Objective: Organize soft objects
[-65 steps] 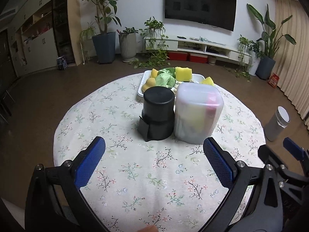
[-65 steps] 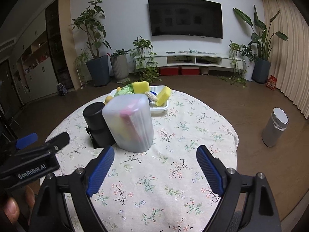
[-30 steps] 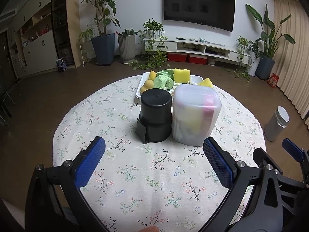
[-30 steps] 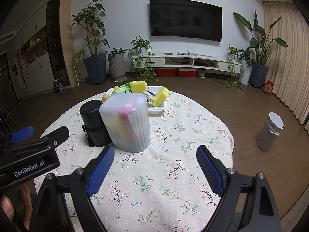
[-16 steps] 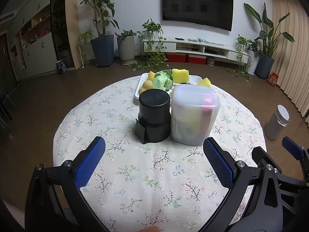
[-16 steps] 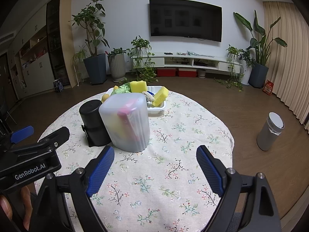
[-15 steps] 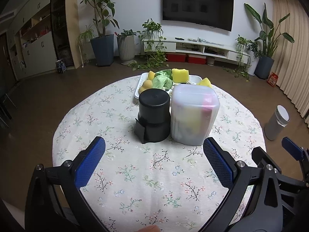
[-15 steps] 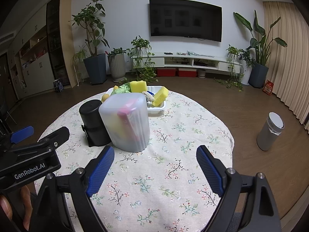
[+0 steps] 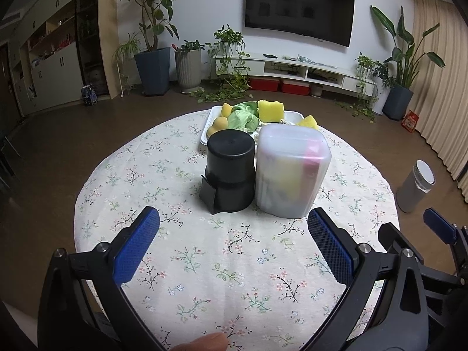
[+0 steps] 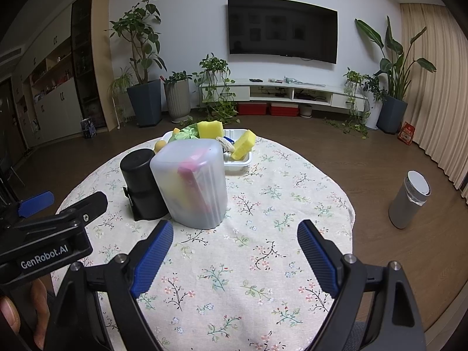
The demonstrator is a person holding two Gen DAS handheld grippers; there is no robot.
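A round table (image 9: 122, 175) draped in a cream cloth printed with small flower sprigs fills the middle of both views. Near its centre a frosted, translucent plastic container (image 9: 292, 172) with rounded corners stands upright, long axis vertical; through its cloudy wall a pink piece and a yellow piece show only as blurred vertical patches, and what they are cannot be made out. Touching or just beside it, on its left in the frame, stands a matte black cylindrical container (image 9: 229, 169) with a flat tab jutting from its base. Behind both, toward the upper middle of the frame, a white rectangular plastic tray (image 10: 238, 162) holds the soft things: a blocky yellow sponge (image 9: 270, 111) standing on edge, a second yellow sponge (image 10: 243, 144) leaning tilted at the tray's right end, a crumpled green cloth (image 9: 242, 118), rounded yellow-orange foam pieces (image 9: 219, 122) and a coil of pale rope (image 10: 226, 145); the two containers hide much of the tray in each view. The left gripper (image 9: 234, 242) hovers over bare cloth at the lower frame, its ribbed blue pads spread wide with nothing between them. The right gripper (image 10: 235, 247) is likewise spread wide and empty, with the frosted container just beyond its left pad.
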